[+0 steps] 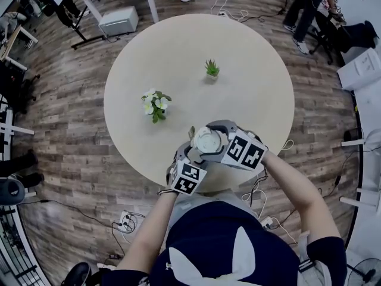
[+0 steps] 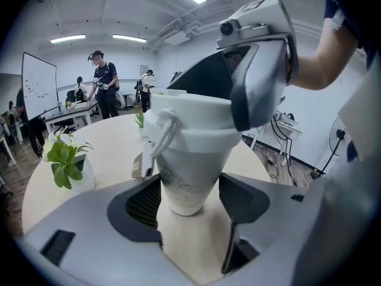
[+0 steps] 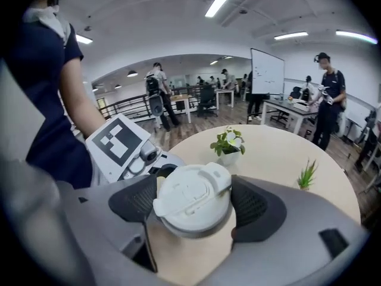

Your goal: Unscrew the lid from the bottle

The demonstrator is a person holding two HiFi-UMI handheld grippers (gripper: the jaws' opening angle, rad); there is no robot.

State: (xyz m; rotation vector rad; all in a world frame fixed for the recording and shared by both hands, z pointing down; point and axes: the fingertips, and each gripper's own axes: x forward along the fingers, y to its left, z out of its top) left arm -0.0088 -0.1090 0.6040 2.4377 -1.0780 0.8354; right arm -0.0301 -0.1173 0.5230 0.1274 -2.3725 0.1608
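White tapered plastic bottle (image 2: 187, 171) stands on round pale wooden tabletop (image 1: 250, 94), nearer the person than the small pot of white flowers (image 1: 156, 105) and to the right of that pot. Left gripper (image 2: 190, 202): fingers clenched on the bottle's lower body. Right gripper (image 3: 196, 204): fingers grasping white round flip-tab lid (image 3: 191, 196), seated on the bottle. Small green spiky plant (image 1: 212, 69) beyond the pot, well apart.

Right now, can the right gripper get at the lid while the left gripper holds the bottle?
Probably yes: the right gripper brackets the lid, pads on its rim. The left gripper clamps the bottle lower down, clear of the lid.
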